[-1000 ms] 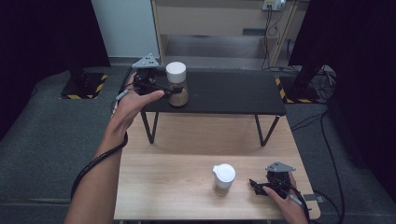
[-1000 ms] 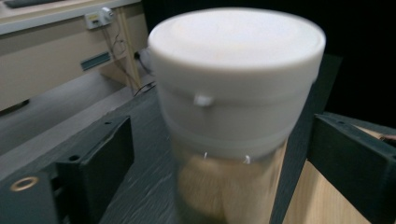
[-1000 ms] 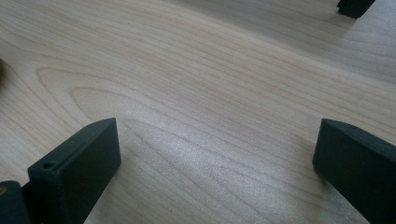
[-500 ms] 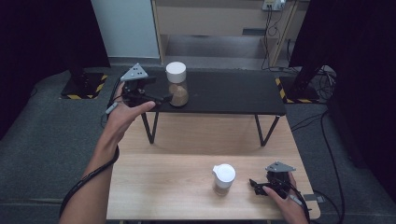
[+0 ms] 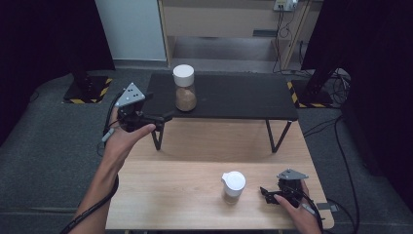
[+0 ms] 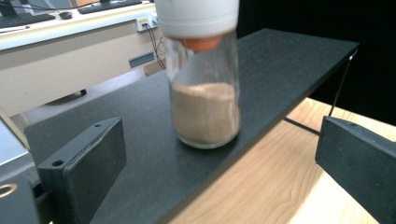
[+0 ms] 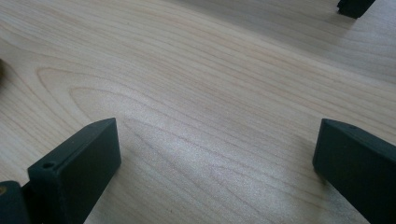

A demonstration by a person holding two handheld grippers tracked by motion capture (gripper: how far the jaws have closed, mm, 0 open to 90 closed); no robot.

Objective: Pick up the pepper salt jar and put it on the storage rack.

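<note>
Glass jar (image 5: 185,93) with tan powder, near the black shelf's (image 5: 229,95) left end.
Smooth, breakable, bottom-heavy; grab mid-body below the white cap. Left gripper's (image 5: 163,117) jaws just spread wide, empty; right gripper's (image 5: 265,194) spread too.

**Camera positions: three views**

High view: fixed overhead, facing forward and down over wooden table (image 5: 195,195) and black shelf (image 5: 234,97).
Left gripper view: low, close, facing the jar (image 6: 205,93) on the shelf; shared with high view.
Right gripper view: very near the tabletop, facing across it.
</note>
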